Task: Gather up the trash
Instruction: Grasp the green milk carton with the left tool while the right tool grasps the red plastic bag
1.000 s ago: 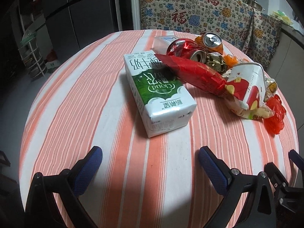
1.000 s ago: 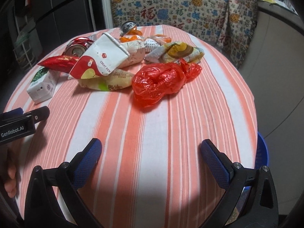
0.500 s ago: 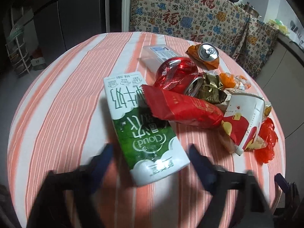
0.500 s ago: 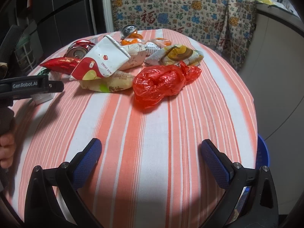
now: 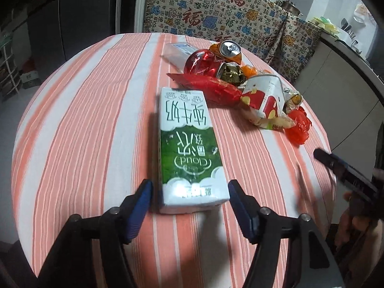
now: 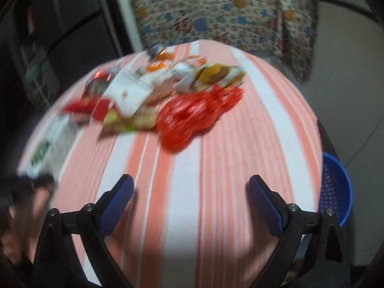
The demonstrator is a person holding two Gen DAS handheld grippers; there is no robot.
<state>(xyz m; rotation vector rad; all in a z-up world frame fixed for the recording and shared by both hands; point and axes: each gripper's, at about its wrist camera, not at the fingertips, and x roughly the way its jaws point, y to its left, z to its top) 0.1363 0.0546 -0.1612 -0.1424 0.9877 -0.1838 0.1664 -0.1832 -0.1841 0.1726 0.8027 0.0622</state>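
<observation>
A green and white milk carton [image 5: 189, 148] lies flat on the striped tablecloth [image 5: 96, 120]. Its near end sits between the fingertips of my left gripper [image 5: 190, 199], whose jaws are opening; a small gap shows at the left pad. Behind the carton is a pile of trash: a red wrapper [image 5: 211, 87], a crushed red can [image 5: 201, 61], a red and white carton [image 5: 264, 96] and a red plastic bag [image 5: 298, 127]. My right gripper [image 6: 190, 196] hovers above bare cloth, short of the red plastic bag [image 6: 192, 117], jaws closing slightly with nothing between them.
A blue mesh basket [image 6: 336, 187] stands on the floor beyond the table's right edge. A patterned cloth [image 5: 228, 12] hangs behind the table. The right gripper's body [image 5: 345, 170] and a hand show at the right of the left wrist view. The right wrist view is blurred.
My left gripper has come up to the milk carton and narrowed around its near end. The right wrist view has tilted and blurred, and its jaws stand slightly narrower.
</observation>
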